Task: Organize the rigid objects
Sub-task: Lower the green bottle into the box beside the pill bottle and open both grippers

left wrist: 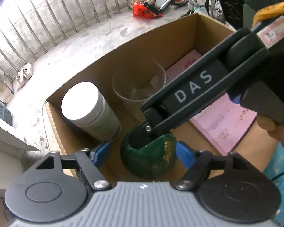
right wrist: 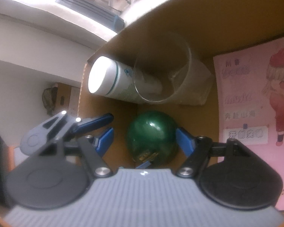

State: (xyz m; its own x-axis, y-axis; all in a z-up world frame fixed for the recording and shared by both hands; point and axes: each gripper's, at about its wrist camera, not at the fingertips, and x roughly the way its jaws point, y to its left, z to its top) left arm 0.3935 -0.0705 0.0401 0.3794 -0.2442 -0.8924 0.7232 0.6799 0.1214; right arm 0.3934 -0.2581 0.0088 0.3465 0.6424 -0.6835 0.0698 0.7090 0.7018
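A dark green glossy ball (left wrist: 151, 157) with gold lettering rests on the floor of a cardboard box (left wrist: 123, 51). My left gripper (left wrist: 143, 151) straddles the ball. Its right blue finger (left wrist: 183, 153) is at the ball's edge, and a strip of cardboard shows between the left finger and the ball. My right gripper (right wrist: 144, 138) also has the ball (right wrist: 151, 136) between its blue fingers, with a gap on the left side. In the left wrist view the right gripper's dark fingertip (left wrist: 142, 138) lies against the ball's top. Both stand open.
In the box's far left corner stand a white-capped canister (left wrist: 85, 104) and a clear glass (left wrist: 140, 87). A pink illustrated book (right wrist: 255, 104) lies flat on the box's right side. Outside are a concrete floor, metal railings (left wrist: 47, 19), white shoes (left wrist: 24, 73) and bicycles.
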